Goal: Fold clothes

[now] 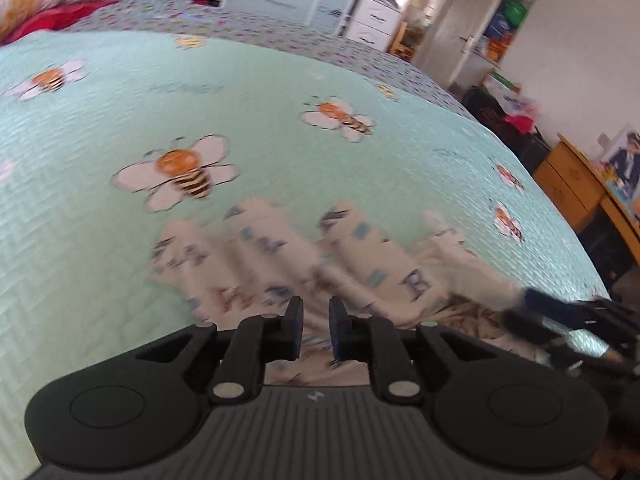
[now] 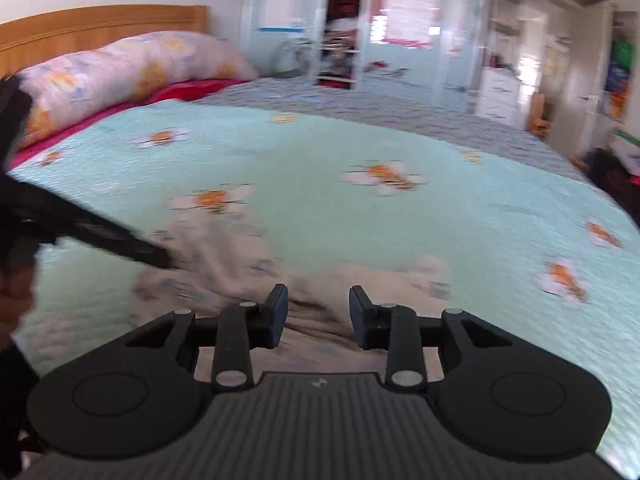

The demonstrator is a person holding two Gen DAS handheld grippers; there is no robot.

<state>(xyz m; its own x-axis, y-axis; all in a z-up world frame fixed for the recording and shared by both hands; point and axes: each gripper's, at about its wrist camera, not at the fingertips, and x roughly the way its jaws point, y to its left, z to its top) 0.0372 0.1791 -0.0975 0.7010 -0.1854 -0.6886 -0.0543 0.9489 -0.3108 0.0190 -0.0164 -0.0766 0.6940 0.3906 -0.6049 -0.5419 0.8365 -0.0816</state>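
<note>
A crumpled white garment point(image 1: 360, 248) with blue and dark prints lies on the mint bee-print bedspread point(image 1: 280, 100), near its front edge. My left gripper point(image 1: 316, 308) hangs just over the garment's near part. Its jaws stand a little apart, cloth shows through the gap, and neither pad presses on it. In the right wrist view the same garment point(image 2: 224, 256) is blurred. My right gripper point(image 2: 319, 296) stands open above its near edge, with nothing between the fingers. The right gripper point(image 1: 560, 312) also shows at the garment's right end, and the left gripper point(image 2: 120, 240) reaches in from the left.
A floral pillow point(image 2: 120, 64) and wooden headboard point(image 2: 100, 24) are at the far left. Wardrobes and shelves point(image 2: 400, 40) line the far wall. A wooden desk point(image 1: 572, 184) stands off the bed's right side. A person's hand point(image 2: 16, 292) is at the left edge.
</note>
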